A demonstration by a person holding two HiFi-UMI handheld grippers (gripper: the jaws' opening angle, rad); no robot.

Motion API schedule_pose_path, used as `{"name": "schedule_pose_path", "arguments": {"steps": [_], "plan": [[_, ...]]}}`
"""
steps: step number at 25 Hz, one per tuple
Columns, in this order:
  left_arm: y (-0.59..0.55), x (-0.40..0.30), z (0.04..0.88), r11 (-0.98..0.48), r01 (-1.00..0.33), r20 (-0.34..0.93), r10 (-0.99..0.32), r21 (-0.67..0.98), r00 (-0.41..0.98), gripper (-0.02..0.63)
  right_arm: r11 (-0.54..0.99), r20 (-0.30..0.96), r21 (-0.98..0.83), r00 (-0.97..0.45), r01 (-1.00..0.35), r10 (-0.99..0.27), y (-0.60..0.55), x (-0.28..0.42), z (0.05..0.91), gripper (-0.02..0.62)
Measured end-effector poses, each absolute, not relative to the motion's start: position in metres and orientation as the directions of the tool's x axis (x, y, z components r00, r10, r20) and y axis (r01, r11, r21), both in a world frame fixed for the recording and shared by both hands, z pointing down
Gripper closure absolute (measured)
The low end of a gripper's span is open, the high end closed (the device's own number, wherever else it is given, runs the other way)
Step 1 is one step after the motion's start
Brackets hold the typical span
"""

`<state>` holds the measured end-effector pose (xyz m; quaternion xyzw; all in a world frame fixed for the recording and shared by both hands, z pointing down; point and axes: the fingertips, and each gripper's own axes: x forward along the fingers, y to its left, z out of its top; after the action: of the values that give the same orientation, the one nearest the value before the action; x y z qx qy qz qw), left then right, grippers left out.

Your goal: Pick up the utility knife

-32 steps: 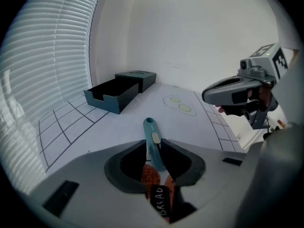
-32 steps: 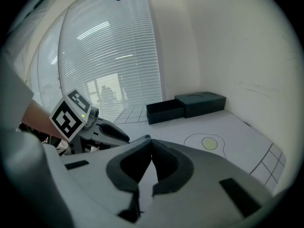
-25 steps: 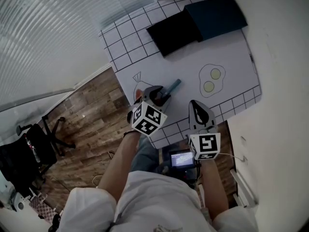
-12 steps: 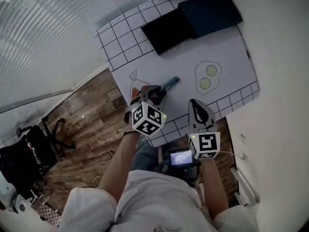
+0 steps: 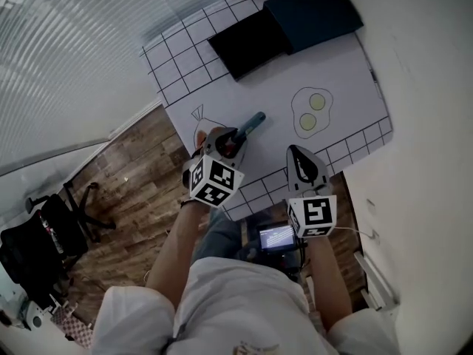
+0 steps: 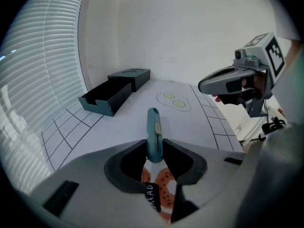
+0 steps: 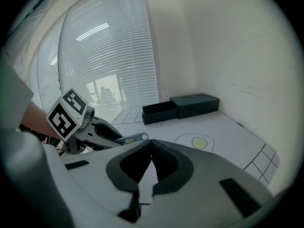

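Note:
The teal utility knife (image 5: 251, 123) lies over the white mat, its near end between the jaws of my left gripper (image 5: 233, 142). In the left gripper view the two pads press on the sides of the utility knife (image 6: 153, 129), so the left gripper (image 6: 154, 148) is shut on it. Whether the knife is off the mat I cannot tell. My right gripper (image 5: 298, 156) hovers over the mat's near edge to the right, shut and empty. The right gripper view shows the right gripper (image 7: 152, 148) with jaws together, and the knife (image 7: 131, 138) to its left.
A dark teal box with its drawer pulled open (image 5: 284, 24) stands at the mat's far side. A fried-egg drawing (image 5: 310, 111) and a bread drawing (image 5: 199, 135) are printed on the mat. Wooden floor (image 5: 140, 168) and an office chair (image 5: 52, 228) are to the left.
The left jaws have closed onto the knife's near end. Both hands stay about where they were; the head view has shifted slightly.

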<state>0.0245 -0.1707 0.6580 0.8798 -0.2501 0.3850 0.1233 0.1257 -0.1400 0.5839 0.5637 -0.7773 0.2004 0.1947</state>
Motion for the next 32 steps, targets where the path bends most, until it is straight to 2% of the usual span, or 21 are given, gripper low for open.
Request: {"name": "schedule_pose_path", "arguments": {"steps": [11, 24, 32], "plan": [[-0.180, 0.020, 0.605, -0.822, -0.565, 0.615, -0.411, 0.069, 0.673, 0.486, 0.286, 0.506, -0.057, -0.275, -0.957, -0.818, -0.147, 0.132, 0.564, 0.589], [-0.188, 0.004, 0.534, -0.777, -0.627, 0.497, -0.523, 0.055, 0.692, 0.488, 0.251, 0.462, -0.023, -0.233, -0.968, -0.856, -0.150, 0.148, 0.529, 0.589], [-0.192, -0.006, 0.490, -0.714, -0.698, 0.420, -0.621, 0.046, 0.662, 0.486, 0.235, 0.377, 0.012, -0.213, -0.972, -0.901, -0.155, 0.145, 0.488, 0.589]]}}
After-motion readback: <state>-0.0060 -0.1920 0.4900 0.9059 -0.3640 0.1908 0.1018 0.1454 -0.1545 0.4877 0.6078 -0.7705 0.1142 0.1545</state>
